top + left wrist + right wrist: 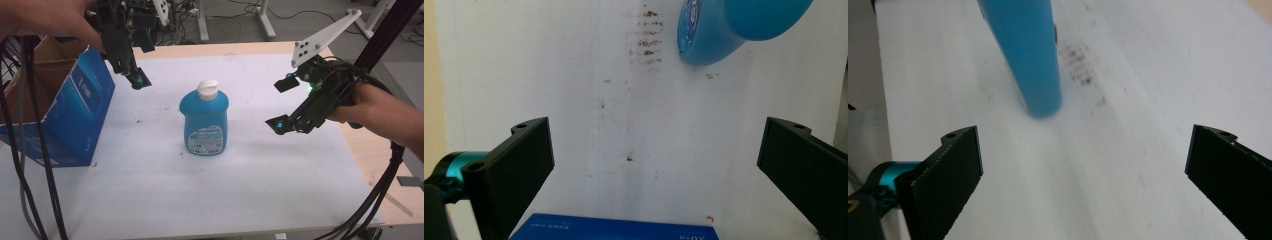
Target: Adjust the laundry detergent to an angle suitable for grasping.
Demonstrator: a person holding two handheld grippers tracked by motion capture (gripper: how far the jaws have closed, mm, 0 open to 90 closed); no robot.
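A blue bottle [204, 122] with a white flip cap and a printed label stands upright in the middle of the white mat [240, 190]. My left gripper [135, 75] hangs above the mat to the bottle's upper left, open, nothing between its jaws. In the left gripper view the bottle [729, 30] lies past the jaws at the top right. My right gripper [281, 105] hovers to the right of the bottle, open and empty, held by a hand. The right gripper view has the bottle [1025, 55] ahead, left of centre, slightly blurred.
An open blue cardboard box [65, 112] stands at the mat's left edge, below my left gripper; its top edge [614, 229] sits at the bottom of the left gripper view. Black cables hang at both sides. Brown smudges [646, 37] mark the mat.
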